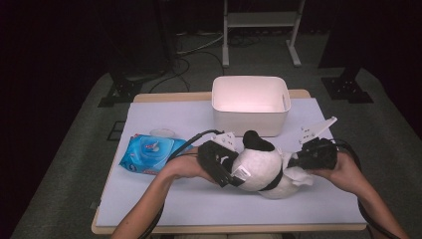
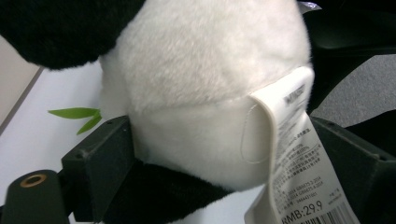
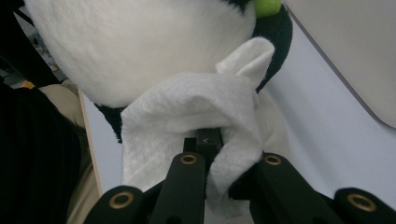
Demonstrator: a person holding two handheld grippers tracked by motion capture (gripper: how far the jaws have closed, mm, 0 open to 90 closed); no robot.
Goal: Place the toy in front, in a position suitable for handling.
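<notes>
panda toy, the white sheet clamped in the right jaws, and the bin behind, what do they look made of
Panda toy: soft plush, short matte black and white pile, with a printed tag that looks like paper or fabric. White sheet: probably a nonwoven wipe or thin cloth, fuzzy and limply folded. Bin: likely rigid plastic, smooth white walls with rounded corners.

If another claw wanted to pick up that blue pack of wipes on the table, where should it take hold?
Probably across the blue wipes pack at its two longer edges, coming straight down from above. It lies flat on the table, soft and low, with open space around it; the raised lid in its middle gives little to pinch.
</notes>
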